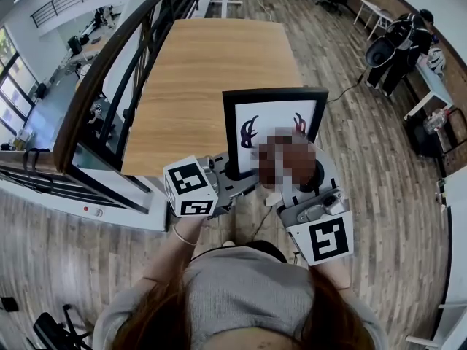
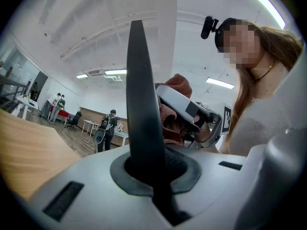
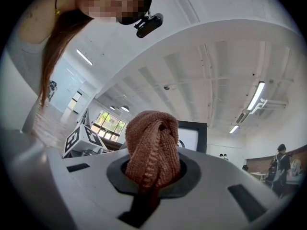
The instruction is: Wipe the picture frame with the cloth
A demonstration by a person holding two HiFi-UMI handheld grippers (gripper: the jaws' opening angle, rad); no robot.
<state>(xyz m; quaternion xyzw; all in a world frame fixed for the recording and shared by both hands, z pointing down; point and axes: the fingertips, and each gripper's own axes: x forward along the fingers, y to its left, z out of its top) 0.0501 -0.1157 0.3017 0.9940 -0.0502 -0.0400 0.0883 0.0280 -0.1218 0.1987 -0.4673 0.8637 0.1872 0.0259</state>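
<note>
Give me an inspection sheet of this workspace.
Surface: wooden table, top bare.
Job's things: picture frame held upright at the table's near end; brown cloth bunched at its front.
Clutter: nothing seen.
Grippers: left hand-held gripper shut on the frame's edge; right hand-held gripper shut on the cloth.
Cables: one cable on the floor, right of the table.
Surroundings: railing at left; person standing at right.

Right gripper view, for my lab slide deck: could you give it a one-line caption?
Right gripper clamps a bunched brown cloth, black picture frame behind it.
</note>
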